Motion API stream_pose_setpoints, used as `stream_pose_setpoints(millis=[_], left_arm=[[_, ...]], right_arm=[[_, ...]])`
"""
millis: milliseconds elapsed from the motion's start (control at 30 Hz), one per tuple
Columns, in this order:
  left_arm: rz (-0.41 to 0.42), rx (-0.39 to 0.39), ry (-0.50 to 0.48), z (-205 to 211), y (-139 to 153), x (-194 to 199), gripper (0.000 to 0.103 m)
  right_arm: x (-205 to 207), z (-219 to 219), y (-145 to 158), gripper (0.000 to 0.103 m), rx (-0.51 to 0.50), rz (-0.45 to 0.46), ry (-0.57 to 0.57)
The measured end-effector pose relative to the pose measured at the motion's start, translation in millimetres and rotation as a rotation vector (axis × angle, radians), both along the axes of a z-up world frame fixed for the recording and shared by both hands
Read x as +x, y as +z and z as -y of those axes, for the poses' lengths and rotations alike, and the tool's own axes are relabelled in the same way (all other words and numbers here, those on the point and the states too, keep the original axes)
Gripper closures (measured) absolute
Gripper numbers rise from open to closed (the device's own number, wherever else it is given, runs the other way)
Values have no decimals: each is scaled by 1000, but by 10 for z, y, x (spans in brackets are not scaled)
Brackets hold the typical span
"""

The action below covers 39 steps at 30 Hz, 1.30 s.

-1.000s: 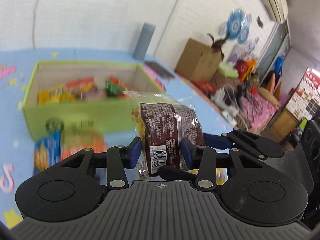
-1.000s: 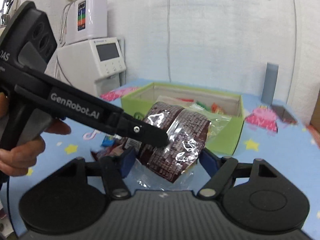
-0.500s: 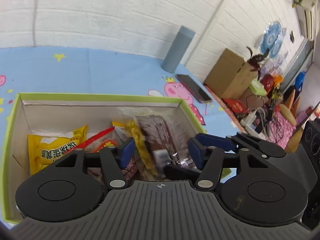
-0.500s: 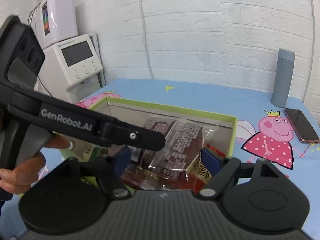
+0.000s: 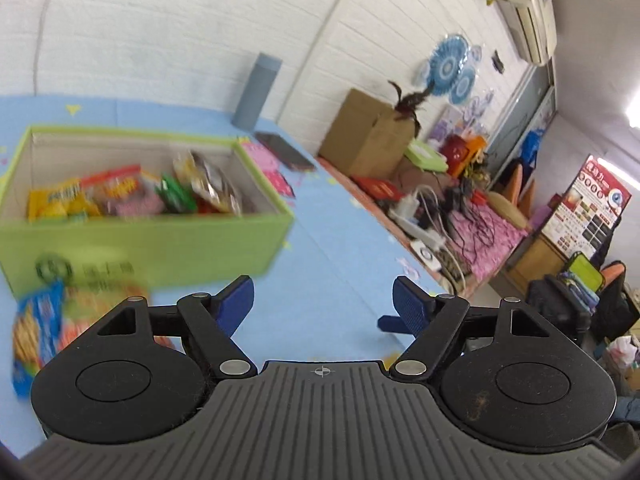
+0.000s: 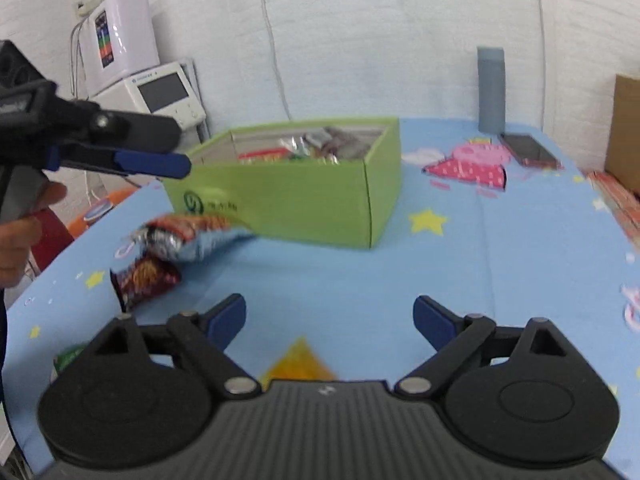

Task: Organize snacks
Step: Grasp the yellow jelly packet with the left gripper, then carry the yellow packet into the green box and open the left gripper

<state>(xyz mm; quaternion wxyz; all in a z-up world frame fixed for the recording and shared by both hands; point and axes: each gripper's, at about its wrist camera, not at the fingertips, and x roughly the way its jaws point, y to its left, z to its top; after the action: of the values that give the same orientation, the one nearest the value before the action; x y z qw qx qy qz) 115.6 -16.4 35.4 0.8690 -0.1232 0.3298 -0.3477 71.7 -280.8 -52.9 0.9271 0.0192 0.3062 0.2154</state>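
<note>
An open lime-green cardboard box (image 6: 304,200) is sitting on a light blue play mat printed with yellow stars and pink cartoon pigs (image 6: 460,272). Inside it, a heap of snack packets (image 5: 132,196) in yellow, red, green and brown wrappers is lying jumbled together, with a clear bag of brown snacks (image 5: 216,188) leaning near the box's right end. Just outside the box, touching its front wall, a silver and orange foil packet (image 6: 180,236) is lying on the mat, and a dark red packet (image 6: 144,280) is lying just beside that one. In the left wrist view a blue and orange packet (image 5: 36,328) is showing at the box's front corner; it is too blurred to tell whether it is one of the same two.

The left gripper (image 5: 322,304) is hovering above the mat in front of the box, its blue-padded fingers spread wide with nothing between them. The right gripper (image 6: 330,316) is likewise gaping over bare mat, holding nothing.

Behind the box, a tall grey cylindrical bottle (image 6: 491,88) is standing upright against the white brick wall, with a dark smartphone (image 6: 528,150) lying flat near it.
</note>
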Motion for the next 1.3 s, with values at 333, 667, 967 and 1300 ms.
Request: stream_pose_setpoints(millis=[333,667,967,1300], left_arm=[[-133,24,3,149,-508,-477,38],[-260,82,-134,674,-912,-190,70],[-89,30,-30,247,-202,-143,76],[-14,65,156,-389,336,1137,75]], right_arm=[[-686,-327,-306,9,20,-39,-40],[-577,-403,-361,23,-44,-22,-68],[-478,-732,167,27,-111,161,23],[998,-1388,776,24,-54,260,170]])
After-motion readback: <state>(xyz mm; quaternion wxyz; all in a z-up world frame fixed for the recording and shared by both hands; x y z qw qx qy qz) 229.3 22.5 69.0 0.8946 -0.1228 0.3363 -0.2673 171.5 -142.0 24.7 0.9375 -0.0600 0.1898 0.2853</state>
